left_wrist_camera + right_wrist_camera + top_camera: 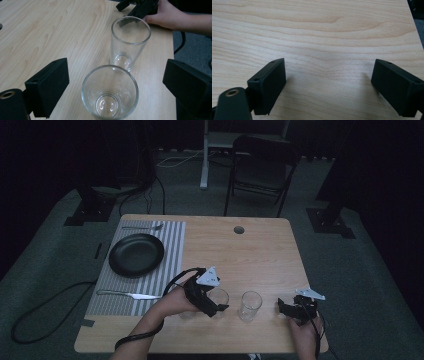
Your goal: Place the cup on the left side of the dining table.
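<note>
near glass (110, 92) between left gripper (113, 82) fingers (50, 85)

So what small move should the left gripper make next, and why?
Probably close the left gripper on the near glass: its jaws are open, one on each side of it and apart from it. The second glass stands just behind.

The near glass (110, 93) between the left hand-held gripper (120, 82) jaws is cropped at the bottom edge; its base is hidden.
</note>
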`<state>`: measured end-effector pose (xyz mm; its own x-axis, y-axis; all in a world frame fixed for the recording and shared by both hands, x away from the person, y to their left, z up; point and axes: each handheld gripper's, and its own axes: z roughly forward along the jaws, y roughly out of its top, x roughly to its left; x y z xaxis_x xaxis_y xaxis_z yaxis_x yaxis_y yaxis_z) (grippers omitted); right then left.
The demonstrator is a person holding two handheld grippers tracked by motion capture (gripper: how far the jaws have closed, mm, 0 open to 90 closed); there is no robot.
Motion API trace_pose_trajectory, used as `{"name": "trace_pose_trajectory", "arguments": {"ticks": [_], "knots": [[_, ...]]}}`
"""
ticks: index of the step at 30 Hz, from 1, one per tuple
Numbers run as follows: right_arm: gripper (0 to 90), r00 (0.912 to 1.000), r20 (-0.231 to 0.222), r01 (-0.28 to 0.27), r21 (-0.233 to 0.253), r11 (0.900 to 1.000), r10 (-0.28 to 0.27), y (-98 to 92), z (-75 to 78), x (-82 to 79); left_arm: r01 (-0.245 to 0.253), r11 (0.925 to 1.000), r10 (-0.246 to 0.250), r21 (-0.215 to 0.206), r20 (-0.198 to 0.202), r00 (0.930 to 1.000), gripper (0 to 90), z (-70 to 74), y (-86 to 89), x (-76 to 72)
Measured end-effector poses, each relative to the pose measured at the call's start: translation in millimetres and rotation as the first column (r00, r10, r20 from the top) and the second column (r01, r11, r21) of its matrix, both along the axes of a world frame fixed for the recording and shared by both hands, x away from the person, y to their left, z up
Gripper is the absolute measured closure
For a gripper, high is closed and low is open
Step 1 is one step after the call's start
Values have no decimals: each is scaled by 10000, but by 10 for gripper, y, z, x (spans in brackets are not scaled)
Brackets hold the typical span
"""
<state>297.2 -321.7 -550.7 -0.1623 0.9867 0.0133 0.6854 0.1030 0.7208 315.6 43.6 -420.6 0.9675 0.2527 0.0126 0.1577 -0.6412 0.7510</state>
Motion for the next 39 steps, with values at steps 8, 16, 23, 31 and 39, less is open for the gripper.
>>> {"name": "trace_pose_trajectory", "arguments": {"ticks": [8, 16, 23, 31, 39], "knots": [[120, 10000, -1, 2, 1, 10000, -2, 0, 0, 0, 194, 9992, -192, 350, -72, 9998, 72, -1, -190, 18], [120, 10000, -6, -4, -2, 10000, 4, -1, 1, 0, 479, 9972, -472, 566, -132, 9988, 72, -17, -382, 29], [120, 10000, -16, -6, -8, 10000, 6, -1, 1, 0, 781, 9931, -762, 876, -244, 9968, 71, -49, -585, 29], [120, 10000, -6, -2, -4, 10000, 2, -1, 1, 0, 1003, 9843, -955, 1451, -394, 9947, 71, -105, -814, 63], [120, 10000, -8, -1, -4, 10000, 1, -1, 1, 0, 1167, 9728, -1087, 2001, -505, 9928, 71, -153, -996, 83]]}}
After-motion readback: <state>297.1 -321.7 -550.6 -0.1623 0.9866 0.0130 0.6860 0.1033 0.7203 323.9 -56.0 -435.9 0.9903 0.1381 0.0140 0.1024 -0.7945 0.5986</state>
